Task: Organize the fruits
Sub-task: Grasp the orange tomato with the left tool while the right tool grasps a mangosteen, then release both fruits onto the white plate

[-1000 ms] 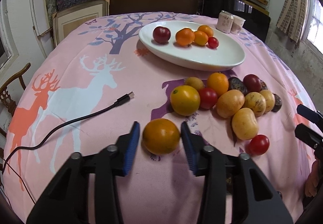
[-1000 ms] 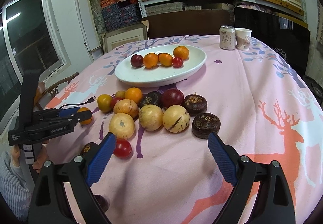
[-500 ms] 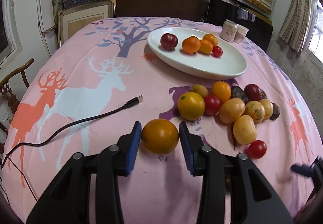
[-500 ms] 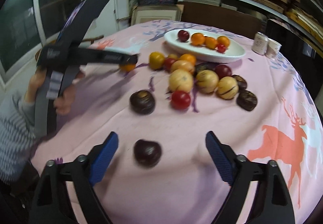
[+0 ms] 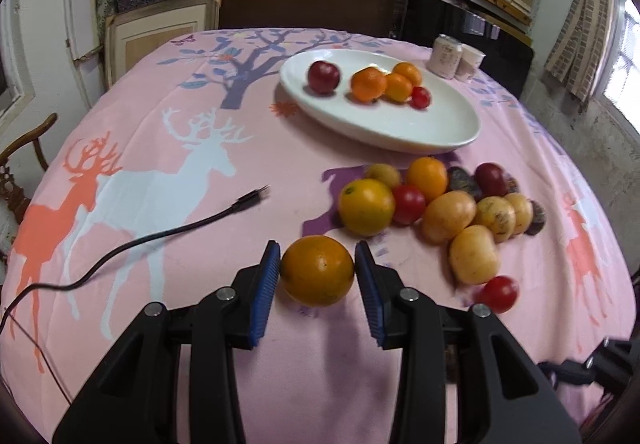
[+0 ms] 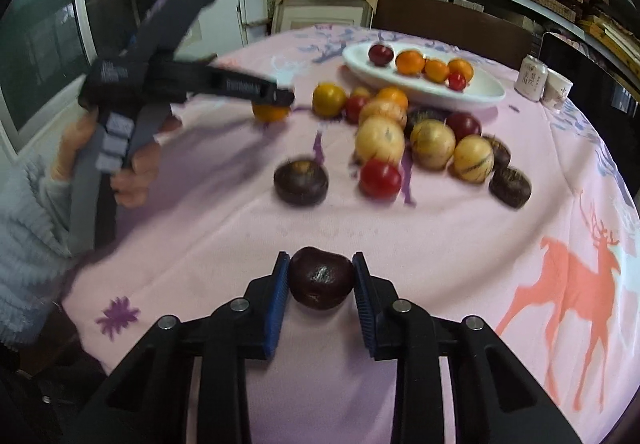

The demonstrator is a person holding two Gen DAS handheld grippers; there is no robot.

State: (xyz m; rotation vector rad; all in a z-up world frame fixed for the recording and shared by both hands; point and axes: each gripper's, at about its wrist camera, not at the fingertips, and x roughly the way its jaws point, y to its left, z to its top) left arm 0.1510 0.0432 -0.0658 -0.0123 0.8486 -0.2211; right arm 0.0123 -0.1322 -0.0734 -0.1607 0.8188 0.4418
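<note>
Left tongs (image 5: 317, 271): clamped on an orange (image 5: 317, 270), blue pads touching both sides; the orange sits low over the pink tablecloth (image 5: 168, 148), w/ contact to the cloth not clear. Right tongs (image 6: 320, 278): clamped on a dark plum (image 6: 321, 278) near the table's front edge, pads pressed on both sides. Just beyond the left tongs, to the right: a loose pile of fruit (image 5: 436, 204), incl. a large yellow-orange one (image 5: 366, 207), red tomatoes, pale yellow melons and dark purple pieces, touching one another. One red tomato (image 5: 498, 294) lies at the near end of the pile, just beside a yellow melon (image 5: 474, 254). Behind the pile: a white oval plate (image 5: 400, 128) w/ a dark red plum, three oranges and a small tomato in a row. A black cable (image 5: 160, 236) runs across the cloth to the left. In the right wrist view, a dark purple fruit (image 6: 301, 182) lies apart from the pile, and a hand (image 6: 132, 164) in a pale knit sleeve grips the left tongs' handle. A can (image 5: 448, 56) and cup stand at the far edge.
</note>
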